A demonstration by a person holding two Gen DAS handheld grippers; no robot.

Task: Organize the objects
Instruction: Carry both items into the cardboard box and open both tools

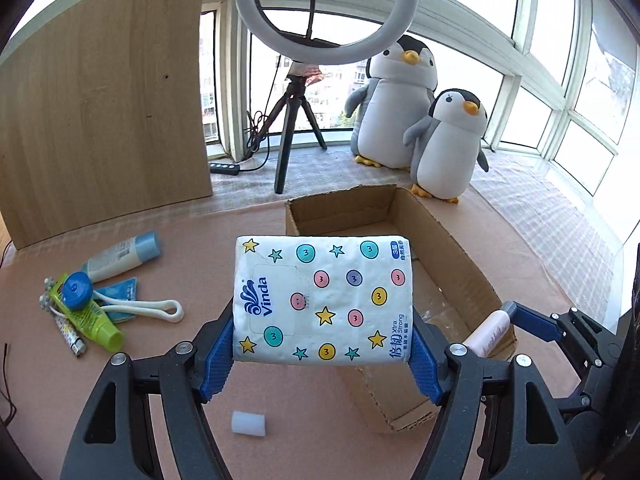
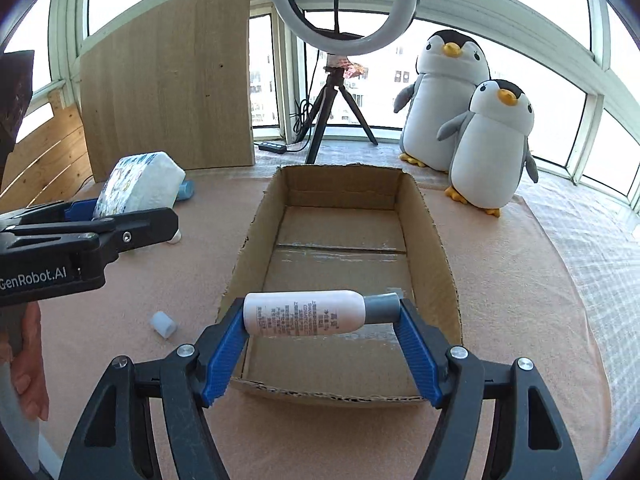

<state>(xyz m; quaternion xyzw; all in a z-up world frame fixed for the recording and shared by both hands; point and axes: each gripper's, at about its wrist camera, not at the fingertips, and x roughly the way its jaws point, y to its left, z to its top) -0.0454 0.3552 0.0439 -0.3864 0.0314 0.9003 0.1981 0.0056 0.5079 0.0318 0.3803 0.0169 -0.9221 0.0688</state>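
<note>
Clamped end to end in the right gripper [image 2: 322,316], pink bottle [image 2: 304,314] held crosswise over the near end of the cardboard box [image 2: 436,240], likely for a drop inside. Pinched at both sides by the left gripper [image 1: 322,344], tissue pack [image 1: 322,300] raised just left of the box.

Visible only from the left wrist: tubes [image 1: 120,258] and other small items waiting on the mat; only from the right: bare box floor.
</note>
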